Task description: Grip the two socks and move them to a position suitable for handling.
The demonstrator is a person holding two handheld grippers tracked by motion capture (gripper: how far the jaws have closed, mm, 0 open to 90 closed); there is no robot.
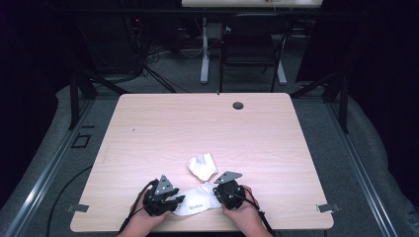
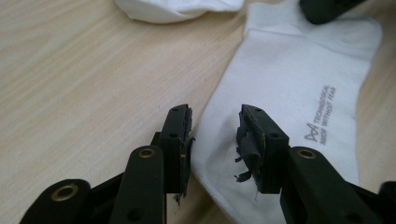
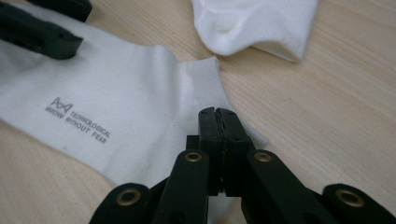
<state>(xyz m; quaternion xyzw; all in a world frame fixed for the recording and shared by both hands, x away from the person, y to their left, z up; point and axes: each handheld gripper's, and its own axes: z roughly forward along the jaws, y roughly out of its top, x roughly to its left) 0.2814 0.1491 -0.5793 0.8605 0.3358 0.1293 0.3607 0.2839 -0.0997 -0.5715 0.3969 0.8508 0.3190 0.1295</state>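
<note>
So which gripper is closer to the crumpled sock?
Right. The right gripper sits just below the crumpled sock, shut on the flat sock; the left gripper is farther off, lower left.

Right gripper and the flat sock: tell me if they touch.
Touching. The right gripper view shows the right gripper with jaws shut on the flat sock's edge.

two white socks (image 1: pixel 196 201), two grippers (image 1: pixel 168 200)

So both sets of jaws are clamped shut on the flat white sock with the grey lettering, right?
Not quite. The right gripper is shut on the flat sock, but the left gripper has its jaws apart over the sock's edge, as the left gripper view shows.
</note>
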